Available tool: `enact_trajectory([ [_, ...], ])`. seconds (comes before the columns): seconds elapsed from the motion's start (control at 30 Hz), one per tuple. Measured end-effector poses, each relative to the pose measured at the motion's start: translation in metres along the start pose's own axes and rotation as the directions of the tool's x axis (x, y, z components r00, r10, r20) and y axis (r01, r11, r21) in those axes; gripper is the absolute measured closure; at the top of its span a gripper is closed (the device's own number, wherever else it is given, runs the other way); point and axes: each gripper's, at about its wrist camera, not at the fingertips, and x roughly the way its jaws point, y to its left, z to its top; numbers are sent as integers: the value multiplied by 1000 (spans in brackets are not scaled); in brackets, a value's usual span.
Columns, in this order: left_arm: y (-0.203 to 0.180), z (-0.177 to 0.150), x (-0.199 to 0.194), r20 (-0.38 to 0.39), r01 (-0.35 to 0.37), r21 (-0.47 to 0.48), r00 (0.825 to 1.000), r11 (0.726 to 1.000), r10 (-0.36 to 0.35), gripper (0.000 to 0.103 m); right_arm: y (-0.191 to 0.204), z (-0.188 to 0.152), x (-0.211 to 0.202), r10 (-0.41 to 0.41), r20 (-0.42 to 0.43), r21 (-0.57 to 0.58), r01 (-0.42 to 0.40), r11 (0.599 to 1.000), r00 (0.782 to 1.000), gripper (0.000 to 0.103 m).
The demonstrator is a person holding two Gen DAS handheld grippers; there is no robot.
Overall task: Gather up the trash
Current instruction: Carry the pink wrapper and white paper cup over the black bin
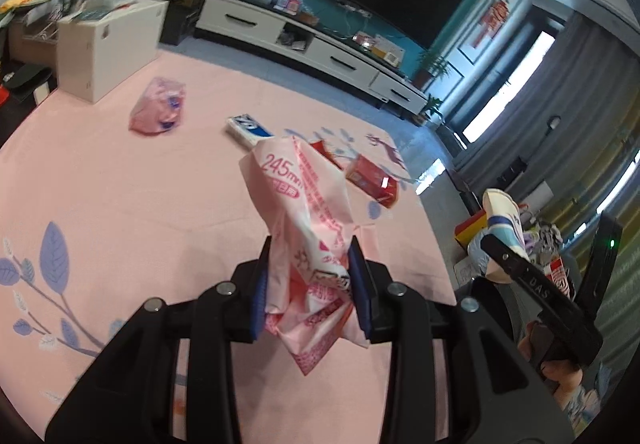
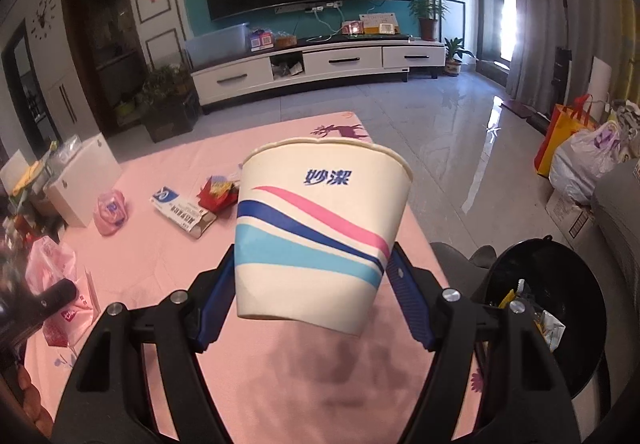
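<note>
On the pink desk cloth (image 1: 120, 204), a pink bag (image 1: 158, 111) lies far left, then a blue-and-white box (image 1: 248, 128) and a red packet (image 1: 372, 180) nearer the middle. The left hand-held gripper (image 1: 308, 284) is clenched on a crumpled pink wrapper (image 1: 304, 212), held up above the cloth. The right hand-held gripper (image 2: 316, 284) grasps a white paper cup (image 2: 316, 228) with pink and blue stripes, its sides squeezed between the blue pads. A black bin (image 2: 560, 308) stands at lower right, with scraps inside.
</note>
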Motion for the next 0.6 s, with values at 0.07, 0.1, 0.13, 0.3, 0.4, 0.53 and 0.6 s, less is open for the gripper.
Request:
enact_trajectory([
  [0.07, -25, -4, 3, 11, 18, 31, 1000, 999, -18, 67, -13, 4, -7, -3, 11, 27, 3, 1000, 1000, 32],
  [0.1, -32, -6, 5, 11, 25, 37, 1000, 999, -26, 67, -24, 6, -12, -16, 22, 43, 15, 999, 1000, 32],
  [0.13, -44, -8, 8, 7, 42, 44, 999, 998, -42, 67, -33, 8, -17, -31, 33, 57, 29, 998, 999, 32],
  [0.3, -101, -20, 27, -38, 85, 120, 996, 989, -81, 66, -71, 11, -32, -106, 45, 113, 101, 988, 993, 32],
  [0.4, -132, -27, 39, -65, 118, 147, 992, 982, -110, 66, -88, 10, -37, -123, 41, 140, 117, 983, 992, 32],
  [0.53, -169, -38, 55, -105, 157, 193, 985, 969, -139, 66, -109, 9, -46, -151, 49, 167, 141, 976, 987, 32],
  [0.6, -185, -45, 61, -116, 161, 219, 984, 962, -138, 66, -120, 7, -49, -169, 49, 176, 158, 972, 984, 32],
])
